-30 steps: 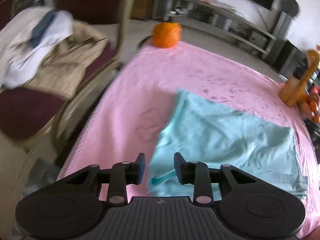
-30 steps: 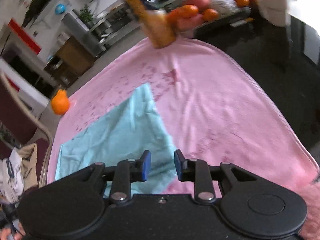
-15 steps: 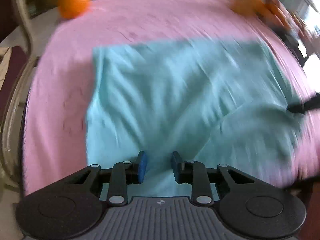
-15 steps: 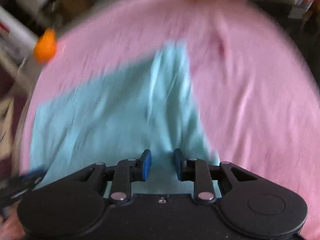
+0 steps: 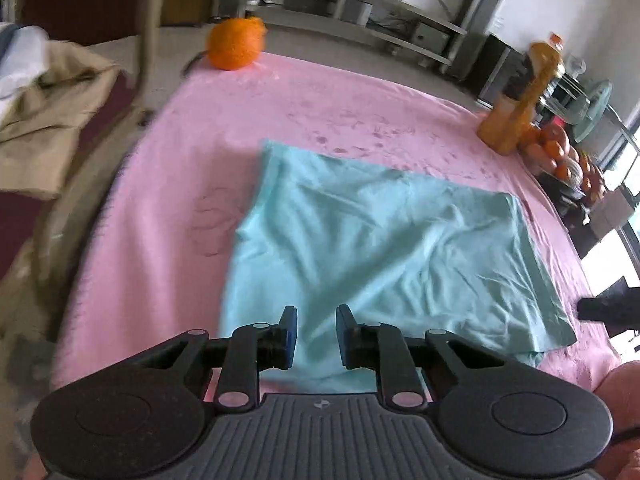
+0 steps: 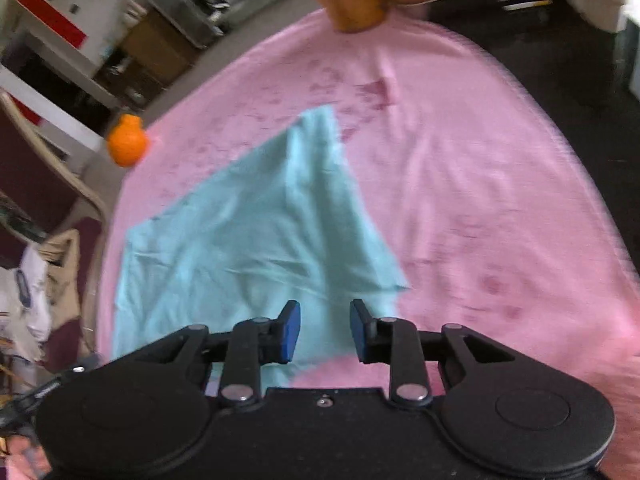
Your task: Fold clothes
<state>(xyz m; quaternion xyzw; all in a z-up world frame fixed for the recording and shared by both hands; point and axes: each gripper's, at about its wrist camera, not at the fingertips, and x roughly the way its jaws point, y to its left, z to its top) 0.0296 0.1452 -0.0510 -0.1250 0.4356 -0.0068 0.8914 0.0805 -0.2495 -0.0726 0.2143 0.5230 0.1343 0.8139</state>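
A light teal garment (image 5: 380, 248) lies spread flat, with wrinkles, on a pink cloth (image 5: 168, 208) covering the table. It also shows in the right wrist view (image 6: 248, 248). My left gripper (image 5: 312, 334) is open and empty, hovering over the garment's near edge. My right gripper (image 6: 324, 332) is open and empty, above the garment's near right corner. The right gripper's dark tip shows at the far right of the left wrist view (image 5: 608, 308).
An orange ball-like object (image 5: 236, 44) sits at the table's far left corner. A bottle of orange liquid (image 5: 520, 108) and a pile of fruit (image 5: 560, 152) stand at the far right. A chair with a heap of clothes (image 5: 44, 92) stands at left.
Both grippers swung quickly across the garment and pulled back toward its near edge. The garment now lies flatter and more spread out. Both stay open.
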